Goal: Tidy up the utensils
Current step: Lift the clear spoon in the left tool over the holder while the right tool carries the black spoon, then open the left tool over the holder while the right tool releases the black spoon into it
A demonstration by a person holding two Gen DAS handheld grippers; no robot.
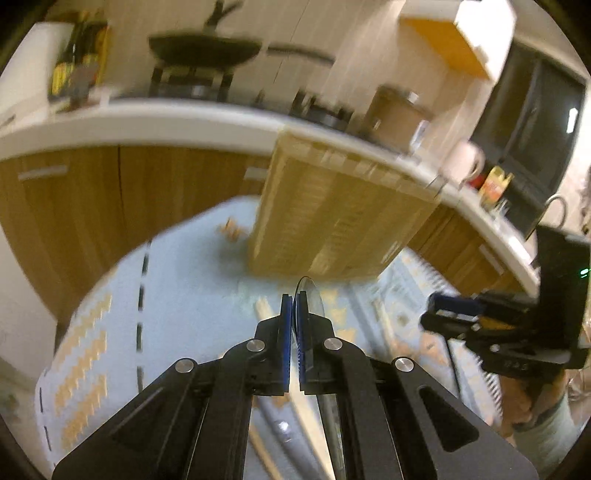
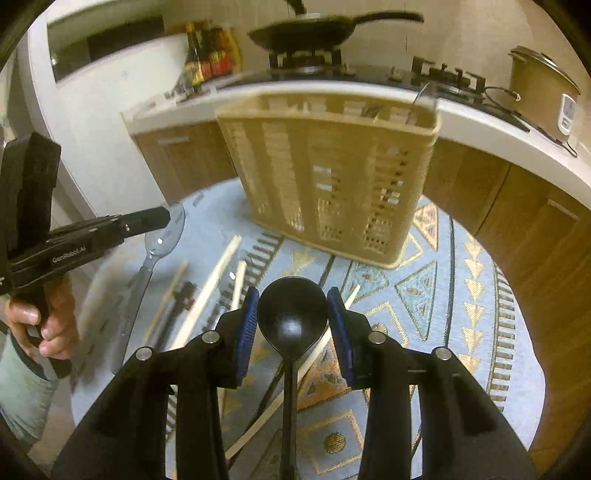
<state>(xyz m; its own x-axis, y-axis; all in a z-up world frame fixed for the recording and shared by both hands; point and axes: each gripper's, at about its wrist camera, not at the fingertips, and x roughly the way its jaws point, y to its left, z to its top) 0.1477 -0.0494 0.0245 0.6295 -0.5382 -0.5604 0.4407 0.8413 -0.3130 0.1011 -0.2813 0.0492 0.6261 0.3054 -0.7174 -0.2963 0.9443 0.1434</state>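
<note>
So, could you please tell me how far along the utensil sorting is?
Done: one clear utensil seems to stand in the beige caddy. In hand: left tongs hold a clear spoon, right tongs a black ladle. Left: chopsticks on the cloth.

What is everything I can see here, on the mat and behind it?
Caddy: one, beige, slotted, upright at the far side of the mat.
Mat: one, pale blue with gold patterns, under everything.
Chopsticks: several, pale wood, loose on the mat.
Clear spoon: one, transparent, pinched in the left gripper.
Black spoon: one, black, between the right gripper's pads.
Pan: one, black, on the stove.
Bottles: several, dark with red and yellow labels, on the counter.
Cooker: one, tan, on the counter at right.
Left gripper: black, blue pads, shut.
Right gripper: black, blue pads.
Hand: holds the left gripper's handle.
</note>
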